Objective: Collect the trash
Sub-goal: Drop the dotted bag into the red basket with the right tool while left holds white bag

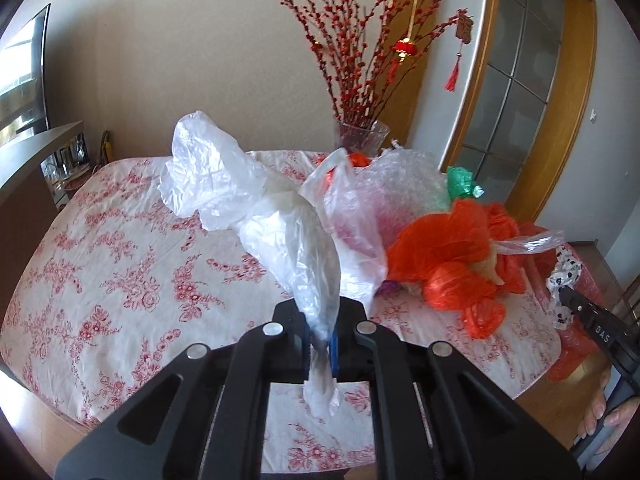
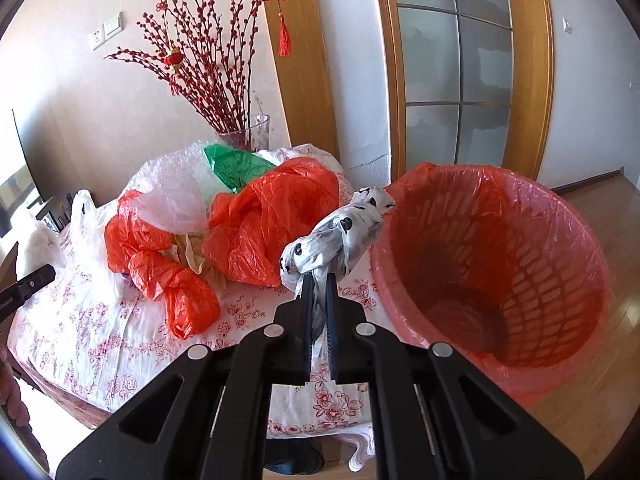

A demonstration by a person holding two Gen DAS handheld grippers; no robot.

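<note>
- The left gripper [image 1: 320,344] is clamped on a white plastic bag [image 1: 256,208], which rises ahead of it above the table [image 1: 100,280].
- The right gripper [image 2: 319,304] pinches a spotted bag [image 2: 340,240], held just left of the red-lined bin [image 2: 500,264].
- Orange bags [image 2: 272,220] lie on the table behind.

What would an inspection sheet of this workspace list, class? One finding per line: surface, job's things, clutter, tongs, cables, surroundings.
Surface: table under a floral tablecloth.
Job's things: white plastic bag and spotted bag held up; orange bags, bubble wrap and green bag piled on the table; red-lined basket beside it.
Clutter: glass vase of red branches.
Tongs: left tongs shut on the white plastic bag; right tongs shut on the spotted bag.
Cables: nothing seen.
Surroundings: glazed wooden door, wall sockets.
</note>
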